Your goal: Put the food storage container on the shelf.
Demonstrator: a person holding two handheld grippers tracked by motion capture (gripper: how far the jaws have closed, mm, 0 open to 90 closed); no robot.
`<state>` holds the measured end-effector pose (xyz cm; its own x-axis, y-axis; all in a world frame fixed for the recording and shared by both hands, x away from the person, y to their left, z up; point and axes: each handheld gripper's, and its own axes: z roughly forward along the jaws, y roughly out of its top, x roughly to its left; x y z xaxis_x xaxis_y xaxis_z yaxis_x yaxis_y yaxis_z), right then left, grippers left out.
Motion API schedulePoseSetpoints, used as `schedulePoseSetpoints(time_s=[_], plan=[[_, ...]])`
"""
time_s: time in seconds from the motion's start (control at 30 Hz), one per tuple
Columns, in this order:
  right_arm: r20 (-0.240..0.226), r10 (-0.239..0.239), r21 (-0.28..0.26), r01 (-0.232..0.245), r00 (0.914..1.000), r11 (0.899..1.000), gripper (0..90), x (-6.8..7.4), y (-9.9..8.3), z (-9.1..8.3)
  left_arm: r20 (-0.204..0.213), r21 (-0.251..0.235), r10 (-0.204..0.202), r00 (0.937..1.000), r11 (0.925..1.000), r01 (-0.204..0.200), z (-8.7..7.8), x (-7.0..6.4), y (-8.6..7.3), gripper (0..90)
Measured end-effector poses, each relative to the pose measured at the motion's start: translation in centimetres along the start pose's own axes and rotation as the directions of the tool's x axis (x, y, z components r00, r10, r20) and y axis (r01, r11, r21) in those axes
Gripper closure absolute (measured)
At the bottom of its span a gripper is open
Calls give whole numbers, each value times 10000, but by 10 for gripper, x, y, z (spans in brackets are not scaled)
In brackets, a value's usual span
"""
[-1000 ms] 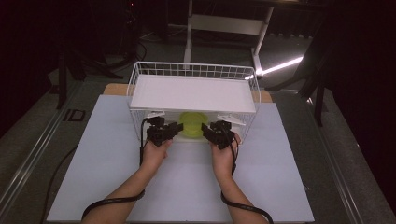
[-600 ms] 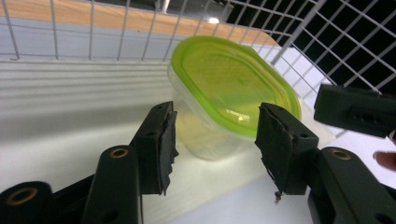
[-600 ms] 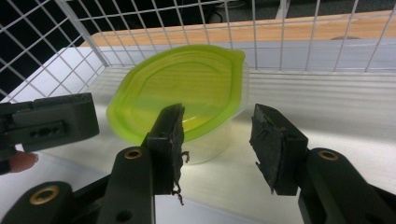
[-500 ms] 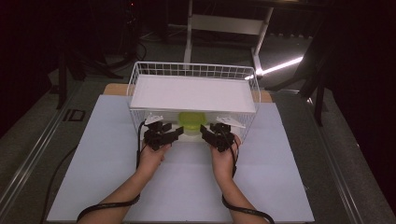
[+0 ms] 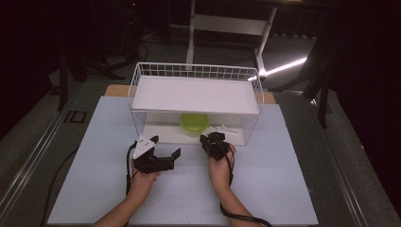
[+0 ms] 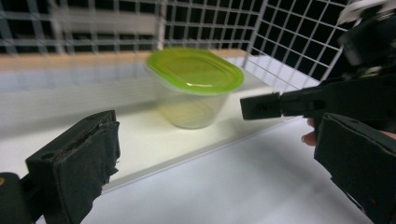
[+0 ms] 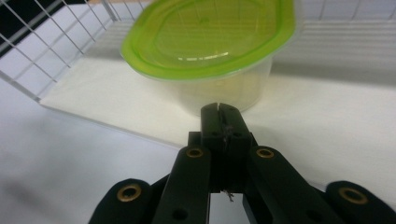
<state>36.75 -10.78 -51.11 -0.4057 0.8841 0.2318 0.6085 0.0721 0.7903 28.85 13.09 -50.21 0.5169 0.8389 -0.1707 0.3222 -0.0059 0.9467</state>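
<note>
While both grippers hang in front of the wire rack [image 5: 137,90], the green-lidded container [image 5: 193,124] is seen standing on the rack's lower shelf [image 5: 161,133], near that shelf's front edge and about midway between its side walls, under the upper shelf [image 5: 196,94]. Placement is judged done, or nearly so: the container rests free, touched by neither tool, and little more than clearing the hands away appears to be left. The left gripper [image 5: 161,153] is held over the white desk [image 5: 94,189], off the rack's front left corner, jaws spread wide with nothing between them. The right gripper [image 5: 211,140] is held just before the shelf's front edge, jaws pressed together on nothing, tips pointed at the container's clear wall [image 7: 224,91]. The container is upright, lid [image 6: 195,70] up and seated level. Its lid outline is a rounded oblong; the long axis is judged to run roughly along the shelf's front edge, though this cannot be fixed with certainty.
</note>
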Motion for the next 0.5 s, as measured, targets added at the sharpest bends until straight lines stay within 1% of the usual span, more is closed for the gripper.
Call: schedulePoseSetpoints(time_s=[0.1,0.17,0.2,0.27,0.33,0.37,0.43,0.5], plan=[[72,27,132,-28,10000,9999,899,1,0,10,-241,-199,211,9995,9996,-216,-8,1,-4,12],[112,18,129,-19,9999,9999,899,4,2,16,-52,-198,139,9999,9997,-140,-11,3,-5,12],[71,50,129,-51,10000,9999,898,5,3,18,32,-116,136,9999,9998,-136,-12,4,-4,12],[116,-4,135,3,9999,9999,898,7,5,22,235,-214,78,9997,9997,-73,-14,5,-4,12],[164,-23,147,21,9999,9999,898,10,8,27,229,-173,127,9997,9998,-123,-15,6,-5,12],[191,-33,159,30,9998,9999,898,10,9,28,302,-191,52,9995,9998,-47,-16,7,-5,12],[191,1,190,-4,9998,9998,897,12,11,32,282,-95,73,9996,9999,-71,-15,7,-7,12],[184,13,224,-17,9998,9997,895,13,12,35,401,-74,-2,9992,10000,5,-15,9,-8,12]])
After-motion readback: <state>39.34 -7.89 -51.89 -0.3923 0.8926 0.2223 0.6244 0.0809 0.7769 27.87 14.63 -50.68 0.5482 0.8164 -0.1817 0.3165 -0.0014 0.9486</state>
